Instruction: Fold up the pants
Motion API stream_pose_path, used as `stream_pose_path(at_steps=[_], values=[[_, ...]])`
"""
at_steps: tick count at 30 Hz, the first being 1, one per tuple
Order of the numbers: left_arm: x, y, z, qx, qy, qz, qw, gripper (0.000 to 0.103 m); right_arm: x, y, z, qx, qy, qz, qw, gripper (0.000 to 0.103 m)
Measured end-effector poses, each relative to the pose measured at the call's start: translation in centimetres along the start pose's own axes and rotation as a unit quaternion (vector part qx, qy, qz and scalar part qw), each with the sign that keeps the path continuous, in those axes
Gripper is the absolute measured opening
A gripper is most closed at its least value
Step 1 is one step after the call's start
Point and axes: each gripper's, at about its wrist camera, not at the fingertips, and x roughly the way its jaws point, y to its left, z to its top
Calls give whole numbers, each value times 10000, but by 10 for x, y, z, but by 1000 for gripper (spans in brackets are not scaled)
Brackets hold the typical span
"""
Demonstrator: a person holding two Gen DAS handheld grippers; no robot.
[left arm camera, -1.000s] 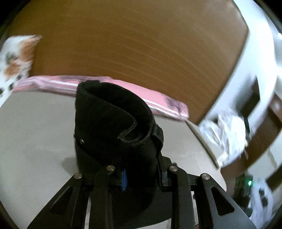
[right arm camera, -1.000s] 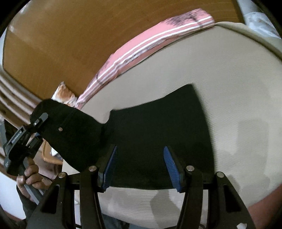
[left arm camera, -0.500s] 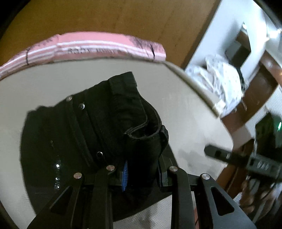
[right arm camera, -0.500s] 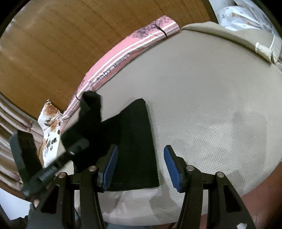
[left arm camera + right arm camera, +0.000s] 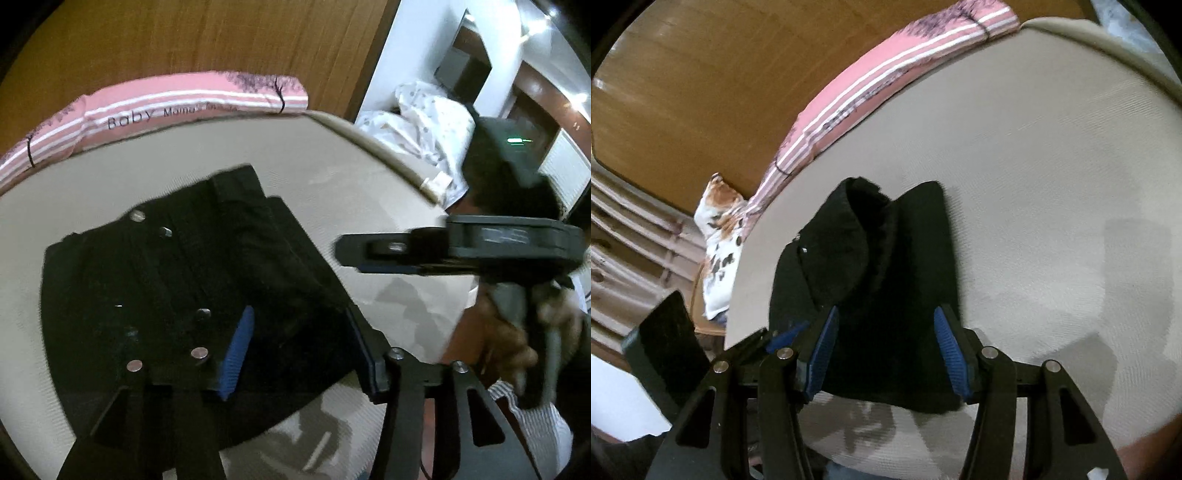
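- Black pants: dark denim, metal rivets and buttons visible along the waist.
- State: folded into a compact stack; upper layer bunched and humped, not flat.
- Position: lying on the beige bed, at about 7 o'clock in the left wrist view.
- Pink striped cloth lies beyond at 12 o'clock, apart.

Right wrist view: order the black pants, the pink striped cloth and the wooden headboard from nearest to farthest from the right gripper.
1. Black pants, folded on the bed, between the right gripper's open fingers.
2. Pink striped cloth, along the bed's far edge.
3. Wooden headboard, behind it, upper left.
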Motion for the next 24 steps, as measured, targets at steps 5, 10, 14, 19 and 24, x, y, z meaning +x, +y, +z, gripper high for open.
stream_pose_path(at_steps=[5,10,14,19,24], values=[[-34,26,-2,-196,-297,308,9989,58,21,4,15,-189,329,77,9993,52],[-46,73,-6,-734,-278,964,9922,58,45,-3,34,-188,617,40,9979,52],[-45,101,-15,-1090,-176,1152,9872,58,60,-3,45,-365,802,-49,9961,52],[-31,117,-28,-1237,20,1229,9847,58,76,-8,56,-563,981,51,9936,51],[-24,119,-38,-1183,82,1335,9839,58,85,-9,59,-834,1001,224,9912,52]])
